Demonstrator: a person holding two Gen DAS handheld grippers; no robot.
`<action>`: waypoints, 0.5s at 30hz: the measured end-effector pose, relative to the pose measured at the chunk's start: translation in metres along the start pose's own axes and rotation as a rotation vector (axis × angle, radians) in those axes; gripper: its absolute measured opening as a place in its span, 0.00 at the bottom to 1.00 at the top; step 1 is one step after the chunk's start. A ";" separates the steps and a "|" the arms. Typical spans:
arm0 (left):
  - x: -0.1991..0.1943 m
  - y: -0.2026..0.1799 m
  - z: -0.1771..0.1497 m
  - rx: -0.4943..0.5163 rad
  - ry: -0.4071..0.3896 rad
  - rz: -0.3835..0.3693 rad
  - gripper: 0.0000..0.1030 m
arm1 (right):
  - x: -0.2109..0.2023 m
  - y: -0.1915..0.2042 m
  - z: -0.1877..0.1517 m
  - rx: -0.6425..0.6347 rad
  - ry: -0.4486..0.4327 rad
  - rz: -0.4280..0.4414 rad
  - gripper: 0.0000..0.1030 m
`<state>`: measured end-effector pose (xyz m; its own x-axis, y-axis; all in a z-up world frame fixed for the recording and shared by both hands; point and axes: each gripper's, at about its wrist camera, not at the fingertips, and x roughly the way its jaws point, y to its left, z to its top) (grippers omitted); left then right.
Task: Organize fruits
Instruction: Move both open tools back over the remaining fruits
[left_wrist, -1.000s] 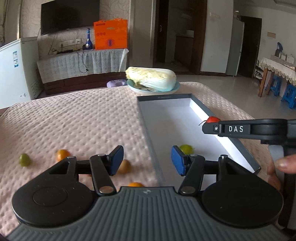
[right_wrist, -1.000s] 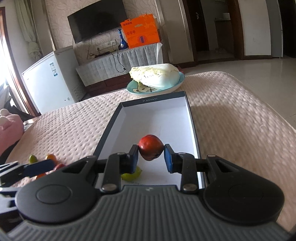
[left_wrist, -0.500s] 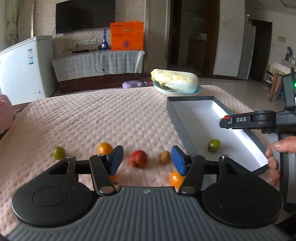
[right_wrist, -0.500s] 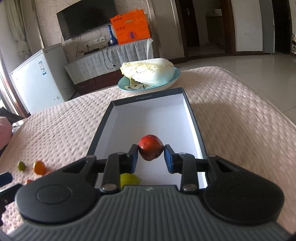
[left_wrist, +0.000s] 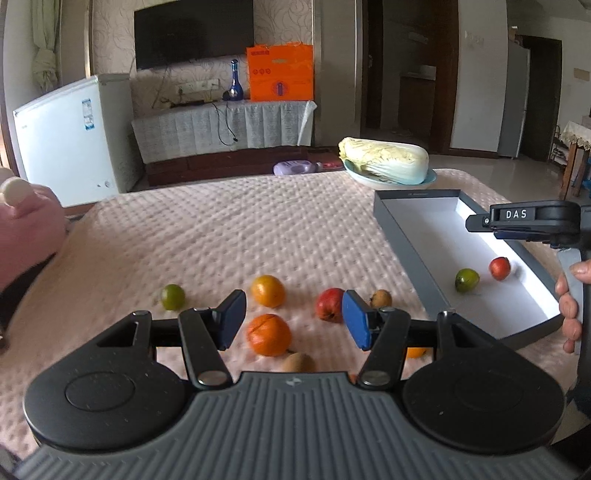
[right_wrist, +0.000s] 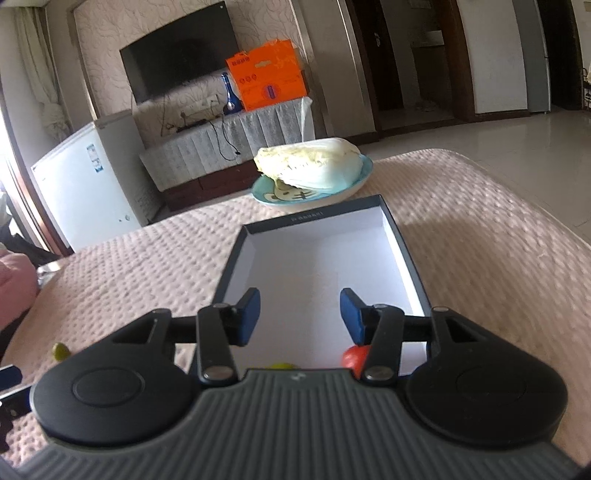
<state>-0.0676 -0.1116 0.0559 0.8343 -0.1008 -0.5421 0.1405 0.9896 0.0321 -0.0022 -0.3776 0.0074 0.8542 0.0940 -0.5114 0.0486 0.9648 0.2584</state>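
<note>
Several loose fruits lie on the pink quilted cloth in the left wrist view: a green lime (left_wrist: 173, 296), two oranges (left_wrist: 268, 290) (left_wrist: 268, 334), a red fruit (left_wrist: 330, 304) and small brown ones (left_wrist: 381, 298). My left gripper (left_wrist: 293, 319) hangs open above them with nothing between its pads. To the right stands the grey box (left_wrist: 413, 266) with a white floor. In it lie a green fruit (left_wrist: 467, 280) and a red fruit (left_wrist: 499, 267). My right gripper (right_wrist: 299, 314) hovers over the box (right_wrist: 406, 258), jaws opening and empty, with the red fruit (right_wrist: 354, 356) on the floor below.
A Chinese cabbage (right_wrist: 310, 166) on a blue plate sits just beyond the box's far end. A person's hand (left_wrist: 570, 295) holds the right gripper at the box's near right corner. A pink sleeve (left_wrist: 26, 229) shows at the left table edge.
The right gripper's jaws have parted and let go of the red fruit, which now lies in the box near the green one. The left gripper has swung left over the loose fruits.
</note>
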 end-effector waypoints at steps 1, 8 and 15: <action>-0.004 0.002 -0.001 -0.001 -0.003 0.004 0.62 | -0.002 0.001 0.000 -0.003 -0.001 0.011 0.49; -0.043 0.019 -0.009 -0.044 -0.009 0.020 0.62 | -0.013 0.008 -0.002 -0.026 -0.018 0.052 0.49; -0.029 0.027 -0.013 -0.075 0.027 0.072 0.62 | -0.033 0.019 -0.012 -0.031 -0.018 0.067 0.49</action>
<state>-0.0954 -0.0804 0.0617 0.8262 -0.0269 -0.5628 0.0390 0.9992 0.0095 -0.0360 -0.3590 0.0193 0.8640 0.1541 -0.4793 -0.0244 0.9637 0.2658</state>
